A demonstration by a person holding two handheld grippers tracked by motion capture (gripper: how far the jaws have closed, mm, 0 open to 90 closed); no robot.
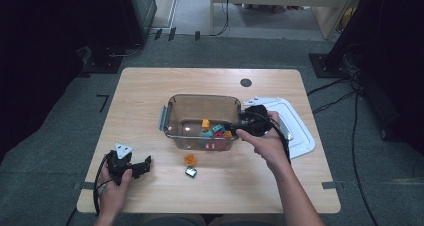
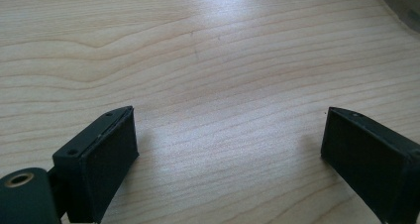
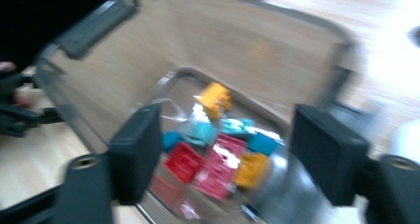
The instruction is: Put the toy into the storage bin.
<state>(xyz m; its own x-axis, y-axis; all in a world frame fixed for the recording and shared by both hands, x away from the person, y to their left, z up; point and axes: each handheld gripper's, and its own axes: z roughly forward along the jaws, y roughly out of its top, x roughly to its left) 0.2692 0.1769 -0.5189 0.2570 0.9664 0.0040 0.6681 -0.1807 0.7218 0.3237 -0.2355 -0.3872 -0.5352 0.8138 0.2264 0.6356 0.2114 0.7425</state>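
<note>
high view shows the right gripper with jaws apart and empty over the clear container of coloured blocks, so reaching for the orange block outside could knock its rim, while the left gripper rests open on the table.

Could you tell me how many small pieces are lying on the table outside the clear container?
2: an orange piece and a dark grey piece just before the clear container.
</note>
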